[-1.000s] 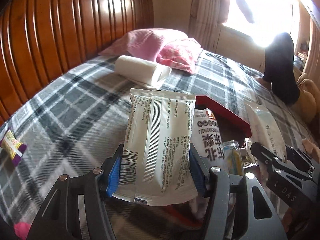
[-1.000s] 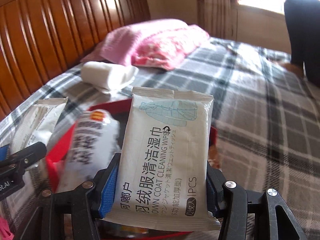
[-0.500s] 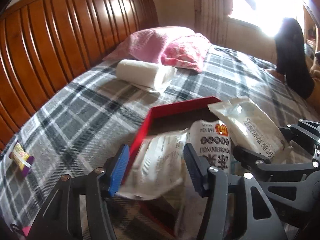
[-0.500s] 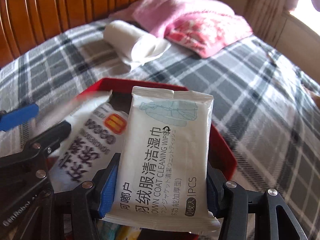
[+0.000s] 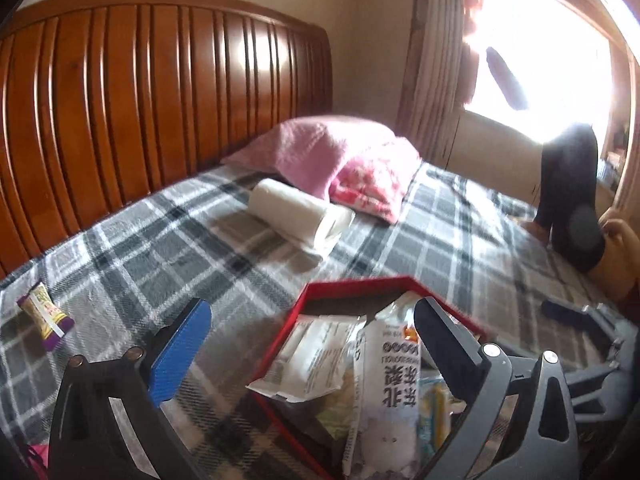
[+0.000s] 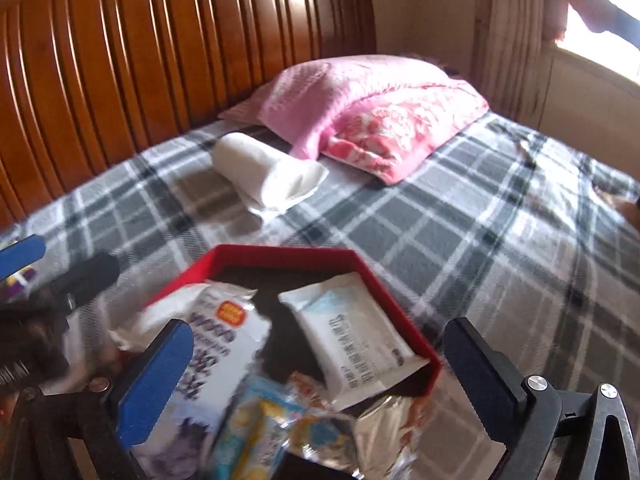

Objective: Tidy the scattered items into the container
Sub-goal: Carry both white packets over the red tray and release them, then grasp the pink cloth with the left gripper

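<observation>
A red tray (image 5: 360,283) lies on the plaid bed with several packets in it. My left gripper (image 5: 312,340) hangs above its left rim, jaws opening and nothing between the pads. A white wipes packet (image 5: 316,364) rests below it, leaning over the rim beside a white snack bag (image 5: 396,380). My right gripper (image 6: 316,372) is above the tray (image 6: 280,254), jaws opening and empty. Its wipes packet (image 6: 356,348) lies flat against the right wall. A small purple and yellow candy bar (image 5: 44,316) lies on the blanket at far left.
A rolled white towel (image 5: 296,216) and pink pillows (image 5: 344,160) lie past the tray, in front of the wooden headboard (image 5: 140,112). A person in dark clothes (image 5: 568,196) is at the bed's far right by the window. Foil packets (image 6: 360,432) crowd the tray's near end.
Both grippers have let go of their wipes packets, which now lie in the red tray. Both jaws have spread wide and both hands have risen.
</observation>
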Demonstrator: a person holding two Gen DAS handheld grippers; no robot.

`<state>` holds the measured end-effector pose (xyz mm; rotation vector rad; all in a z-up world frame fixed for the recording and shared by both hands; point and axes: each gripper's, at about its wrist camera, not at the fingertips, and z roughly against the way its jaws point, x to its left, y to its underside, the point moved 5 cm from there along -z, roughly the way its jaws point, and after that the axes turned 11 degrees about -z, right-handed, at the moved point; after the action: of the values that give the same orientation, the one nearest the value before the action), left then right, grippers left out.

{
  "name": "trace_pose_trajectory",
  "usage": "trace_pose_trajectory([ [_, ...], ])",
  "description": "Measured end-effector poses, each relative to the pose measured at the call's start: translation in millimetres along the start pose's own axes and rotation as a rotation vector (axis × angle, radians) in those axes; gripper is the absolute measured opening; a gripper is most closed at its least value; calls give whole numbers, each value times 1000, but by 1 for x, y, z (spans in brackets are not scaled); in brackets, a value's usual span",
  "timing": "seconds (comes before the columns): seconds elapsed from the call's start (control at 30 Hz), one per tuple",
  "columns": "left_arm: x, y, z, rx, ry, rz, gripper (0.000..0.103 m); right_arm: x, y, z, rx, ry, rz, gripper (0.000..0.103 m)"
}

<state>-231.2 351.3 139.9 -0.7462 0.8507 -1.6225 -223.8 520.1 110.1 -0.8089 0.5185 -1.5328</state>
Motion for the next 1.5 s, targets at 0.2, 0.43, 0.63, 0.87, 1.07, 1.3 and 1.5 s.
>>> trace_pose_trajectory([
  [0.2, 27, -9, 68, -98, -131, 32, 103, -16, 12, 29, -109, 11, -54, 103],
  [0.43, 84, 28, 187, -212, -371, 131, 103, -39, 1, 62, -167, 40, -111, 103],
  [0.63, 140, 81, 201, -99, -469, 253, 103, -14, -25, 102, -146, -75, -169, 103],
  [0.87, 175, 156, 168, 97, -494, 297, 103, 101, -38, 173, -302, -252, 160, 103],
  [1.07, 200, 221, 122, 252, -452, 351, 103, 217, -15, 133, -222, -391, 231, 103],
  [1.3, 221, 259, 69, 408, -296, 487, 103, 333, 36, 46, -61, -465, 295, 103],
  [1.5, 223, 258, 55, 423, -346, 427, 103, 371, 49, 6, -39, -464, 374, 103],
])
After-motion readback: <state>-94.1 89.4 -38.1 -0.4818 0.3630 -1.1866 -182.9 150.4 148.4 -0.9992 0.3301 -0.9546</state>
